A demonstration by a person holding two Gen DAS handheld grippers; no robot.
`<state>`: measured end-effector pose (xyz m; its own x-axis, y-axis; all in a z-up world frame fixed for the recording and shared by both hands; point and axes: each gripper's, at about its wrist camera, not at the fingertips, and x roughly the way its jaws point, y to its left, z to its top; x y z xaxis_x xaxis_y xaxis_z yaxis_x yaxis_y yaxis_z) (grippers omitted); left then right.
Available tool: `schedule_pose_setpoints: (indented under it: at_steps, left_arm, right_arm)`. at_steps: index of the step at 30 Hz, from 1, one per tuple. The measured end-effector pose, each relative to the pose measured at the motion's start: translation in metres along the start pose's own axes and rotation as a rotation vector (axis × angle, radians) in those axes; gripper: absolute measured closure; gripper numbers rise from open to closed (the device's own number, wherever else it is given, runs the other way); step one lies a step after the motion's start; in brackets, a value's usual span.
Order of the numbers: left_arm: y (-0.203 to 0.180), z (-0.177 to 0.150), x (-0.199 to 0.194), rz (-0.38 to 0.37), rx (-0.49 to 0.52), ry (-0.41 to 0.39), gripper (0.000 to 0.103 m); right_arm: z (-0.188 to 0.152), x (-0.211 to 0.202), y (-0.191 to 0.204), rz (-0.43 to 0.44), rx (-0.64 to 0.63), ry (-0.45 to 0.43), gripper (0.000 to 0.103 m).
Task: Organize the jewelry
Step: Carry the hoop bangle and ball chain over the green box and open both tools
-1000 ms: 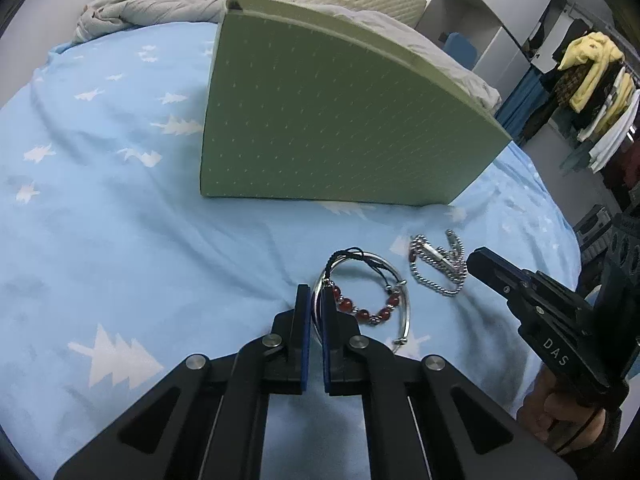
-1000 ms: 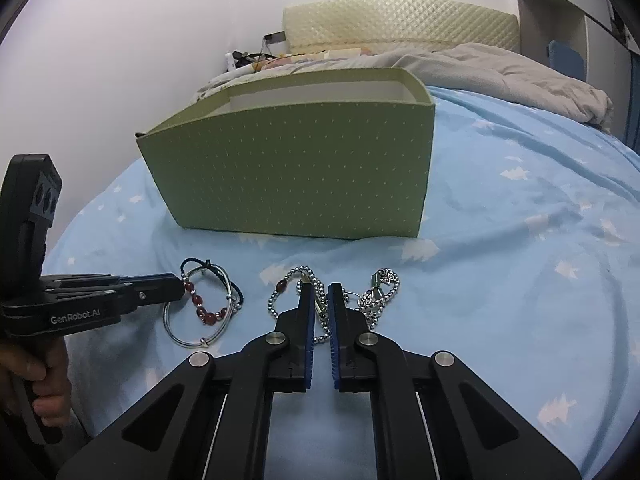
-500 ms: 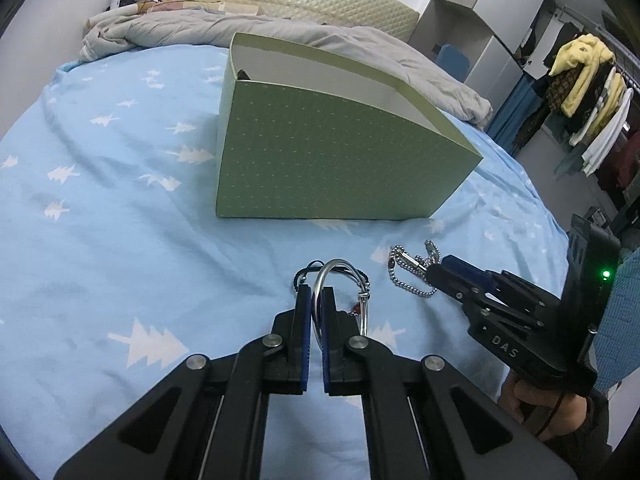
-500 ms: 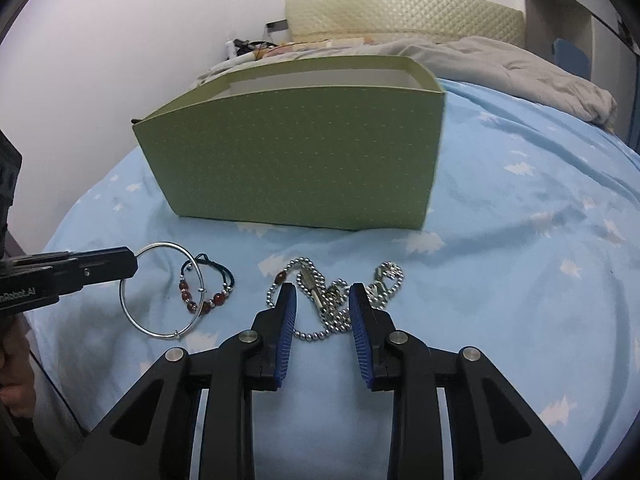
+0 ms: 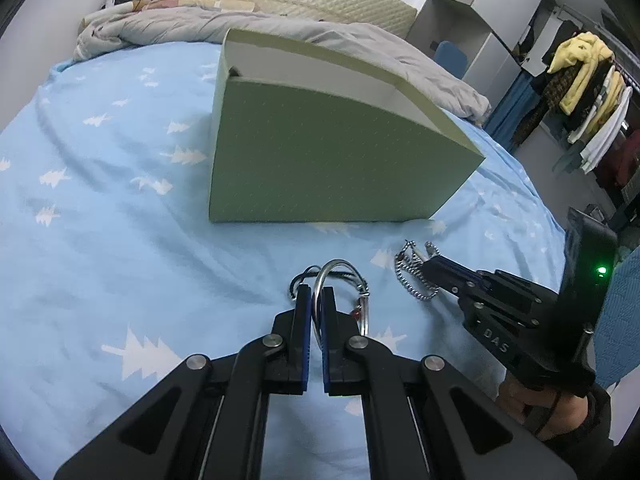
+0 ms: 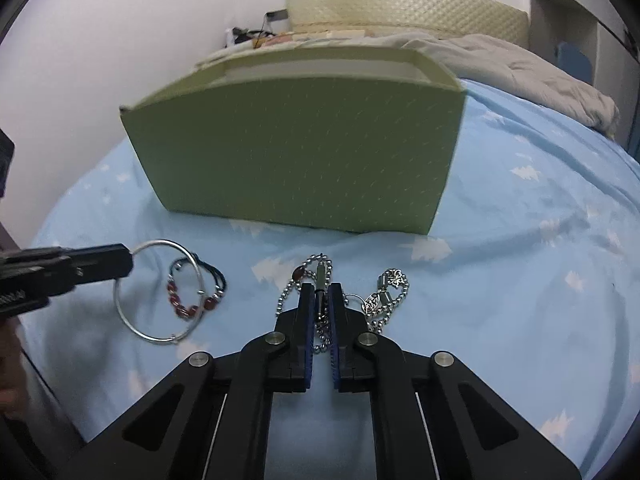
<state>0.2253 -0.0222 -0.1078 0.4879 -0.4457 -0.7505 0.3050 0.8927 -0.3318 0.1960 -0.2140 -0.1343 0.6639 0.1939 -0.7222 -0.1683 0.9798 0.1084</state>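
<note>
Left gripper (image 5: 317, 300) clamped the silver bangle (image 6: 158, 292); right gripper (image 6: 319, 300) pinched the ball-chain necklace (image 6: 320, 280) on the bedsheet (image 6: 520, 280) before the green box (image 6: 296, 152). Trailing chain loops could snag or slip free.

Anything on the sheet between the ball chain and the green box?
Nothing: in the right wrist view, only bare blue bedsheet separates the ball chain from the green box.

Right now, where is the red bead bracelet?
In the right wrist view the red bead bracelet lies on the blue sheet, lower left, overlapped by the silver bangle that the left tongs grip, left of the ball chain.
</note>
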Motion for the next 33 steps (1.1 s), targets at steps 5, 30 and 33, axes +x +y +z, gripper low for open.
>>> schedule_pose_setpoints:
  at_steps: [5,30,33]
  left_arm:
    - [-0.010,0.004,-0.011,0.004,0.020,-0.020,0.102]
    - [-0.035,0.033,-0.084,0.056,0.081,-0.116,0.102]
    - [-0.038,0.048,-0.090,0.060,0.096,-0.139,0.102]
  right_arm:
    - [0.004,-0.022,0.006,-0.012,0.014,-0.027,0.099]
    - [0.038,-0.110,0.029,-0.064,0.092,-0.084,0.099]
    - [0.054,-0.117,0.026,-0.061,0.103,-0.120,0.099]
